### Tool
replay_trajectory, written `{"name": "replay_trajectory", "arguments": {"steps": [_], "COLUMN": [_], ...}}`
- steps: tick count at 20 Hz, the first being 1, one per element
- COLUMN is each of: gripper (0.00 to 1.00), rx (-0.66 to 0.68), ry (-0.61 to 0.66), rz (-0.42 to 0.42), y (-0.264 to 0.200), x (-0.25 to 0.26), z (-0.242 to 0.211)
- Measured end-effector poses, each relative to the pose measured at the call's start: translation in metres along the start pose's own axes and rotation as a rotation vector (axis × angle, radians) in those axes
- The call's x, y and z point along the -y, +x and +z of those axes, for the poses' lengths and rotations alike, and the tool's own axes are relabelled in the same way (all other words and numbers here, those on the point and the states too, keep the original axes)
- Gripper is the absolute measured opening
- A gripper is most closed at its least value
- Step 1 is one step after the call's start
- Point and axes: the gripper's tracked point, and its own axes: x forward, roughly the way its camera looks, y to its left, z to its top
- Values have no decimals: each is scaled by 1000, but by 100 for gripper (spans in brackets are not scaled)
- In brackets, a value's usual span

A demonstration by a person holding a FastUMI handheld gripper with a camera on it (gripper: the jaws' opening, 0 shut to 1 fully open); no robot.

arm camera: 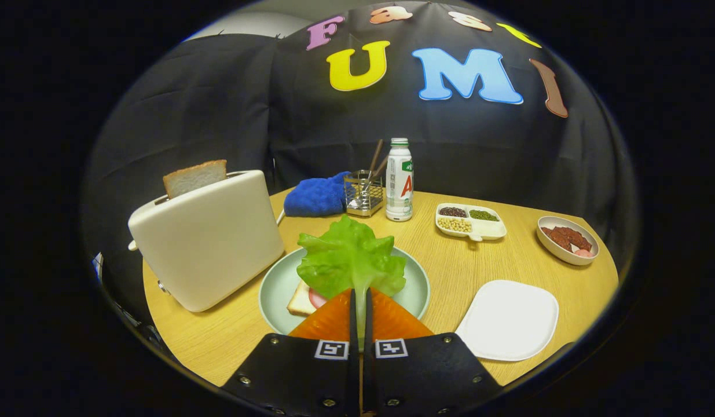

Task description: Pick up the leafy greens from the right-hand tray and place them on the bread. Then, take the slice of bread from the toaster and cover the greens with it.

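Observation:
My gripper (360, 295) is shut on the stem of a leafy green (348, 258), which stands up just ahead of the fingers. Under the leaf lies a pale green plate (276, 286) with a slice of bread (299, 301) and a pink round piece (316, 298) on it; the leaf and my fingers hide most of the bread. To the left of the plate stands a cream toaster (209, 240) with a second slice of bread (194, 176) sticking out of its slot. Right of the fingers is a bare white square tray (508, 318).
At the table's back are a blue cloth (316, 197), a wire holder with utensils (364, 194) and a white bottle (399, 179). Farther right stand a divided dish of beans (470, 221) and a small bowl of reddish food (567, 239). The round wooden table (444, 260) ends close behind them.

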Motion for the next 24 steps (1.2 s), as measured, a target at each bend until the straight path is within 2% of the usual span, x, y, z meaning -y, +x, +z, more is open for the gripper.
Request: {"name": "replay_trajectory", "arguments": {"steps": [4,5,9,12,14,17,20,24], "gripper": [3,7,36,44,44,44,44,44], "rx": [-14,-17,-1,65,106,136,163,171], "ry": [3,-5,-4,49,71,66,95,72], "rz": [24,27,-36,-62,-117,-261,-295,-274], "y": [1,4,-9,-22,-32,-48,-59,-65], "x": [-10,-12,3,7,14,28,15,-10], "z": [-3,-5,-3,11,21,32,41,48]}}
